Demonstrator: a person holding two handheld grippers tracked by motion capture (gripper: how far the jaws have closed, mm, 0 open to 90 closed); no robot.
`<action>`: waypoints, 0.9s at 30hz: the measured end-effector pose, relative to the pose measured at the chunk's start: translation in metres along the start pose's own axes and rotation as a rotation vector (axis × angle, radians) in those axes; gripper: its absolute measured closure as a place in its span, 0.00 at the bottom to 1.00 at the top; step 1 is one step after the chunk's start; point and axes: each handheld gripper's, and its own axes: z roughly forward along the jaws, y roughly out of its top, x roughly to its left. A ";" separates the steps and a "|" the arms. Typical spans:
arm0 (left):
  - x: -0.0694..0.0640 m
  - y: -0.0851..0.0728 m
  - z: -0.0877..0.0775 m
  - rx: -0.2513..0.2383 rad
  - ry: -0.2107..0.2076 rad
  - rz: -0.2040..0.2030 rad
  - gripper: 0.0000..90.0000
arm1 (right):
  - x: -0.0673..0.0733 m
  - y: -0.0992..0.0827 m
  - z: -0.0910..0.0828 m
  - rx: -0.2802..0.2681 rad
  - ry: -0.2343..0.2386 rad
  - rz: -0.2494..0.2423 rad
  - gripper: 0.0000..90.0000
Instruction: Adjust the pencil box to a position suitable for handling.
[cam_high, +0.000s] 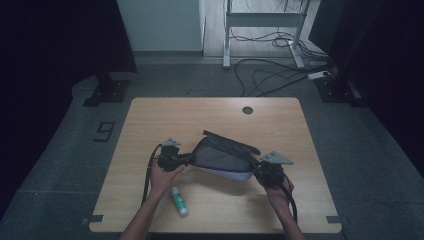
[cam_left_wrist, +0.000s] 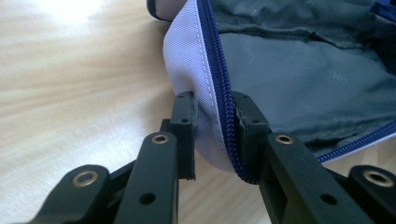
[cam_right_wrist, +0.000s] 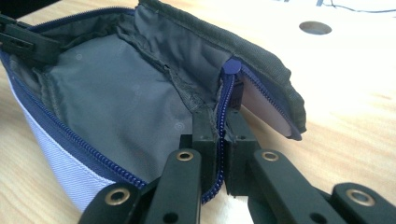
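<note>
While the open pouch (cam_high: 222, 159) lies on the desk (cam_high: 150, 120), its zipper edge is clamped at opposite ends by the left gripper (cam_left_wrist: 215, 135) and right gripper (cam_right_wrist: 219, 154) jaws.

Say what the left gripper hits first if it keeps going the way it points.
The left gripper already grips the open pouch at its zipper edge, so pushing on would probably drive it into the grey lining, toward the right gripper holding the far end.

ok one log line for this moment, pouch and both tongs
left tongs: shut on pouch rim | right tongs: shut on zipper edge | pouch: held open on table | glue stick: loose, near edge
</note>
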 end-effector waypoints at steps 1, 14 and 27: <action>-0.001 -0.002 0.001 0.008 -0.002 0.000 0.81 | -0.001 -0.002 0.000 0.005 0.000 -0.001 0.93; -0.001 -0.015 0.023 0.083 -0.007 -0.023 0.78 | -0.011 -0.021 0.014 0.104 0.005 0.028 0.89; 0.000 -0.018 0.027 0.042 0.004 -0.051 0.38 | -0.016 -0.028 0.022 0.164 -0.074 -0.001 0.69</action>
